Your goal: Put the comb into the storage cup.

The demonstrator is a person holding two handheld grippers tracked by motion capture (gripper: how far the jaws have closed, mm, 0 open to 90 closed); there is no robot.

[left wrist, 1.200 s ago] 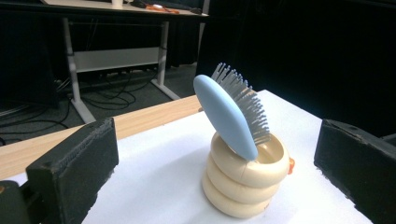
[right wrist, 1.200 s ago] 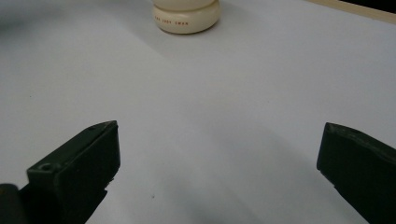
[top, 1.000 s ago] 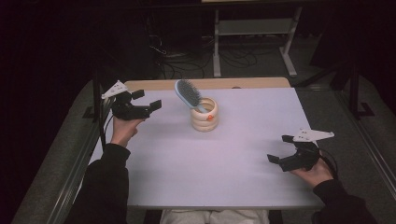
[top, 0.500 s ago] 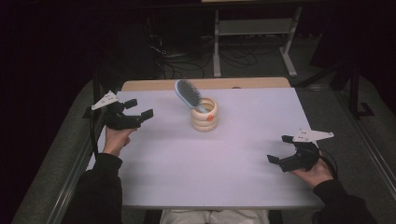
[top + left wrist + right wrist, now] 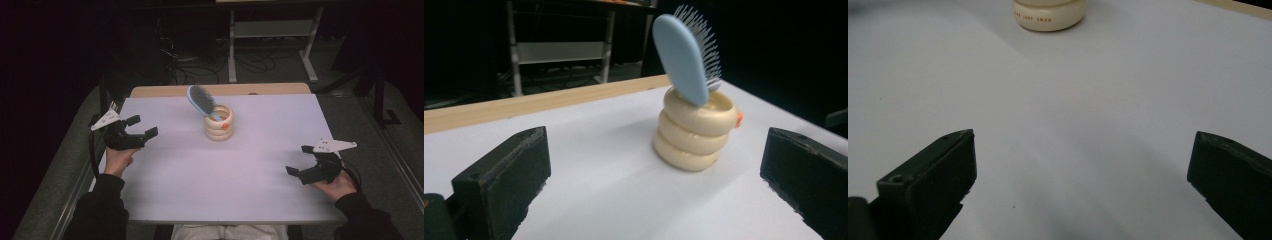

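The light blue plastic hairbrush (image 5: 199, 100) is standing tilted in the cream ringed holder (image 5: 219, 123) near the desk's far edge. Both tongs, left (image 5: 143, 127) and right (image 5: 297, 161), are hanging spread and empty. A careless approach risks toppling the brush.

Both my arms come in from the bottom of the high view, dark sleeves on. My left claw (image 5: 141, 127) sits out at the left edge of the desk (image 5: 250, 200), held in my left hand (image 5: 118, 159), jaws spread wide and pointing right and a bit forward. The grey plate on top tips off to the left. My right claw (image 5: 299, 161) is down by the near right corner, right hand (image 5: 336, 186) gripping it from behind, jaws wide apart too and aimed left across the desk. Neither claw is holding anything, and the two are well apart.
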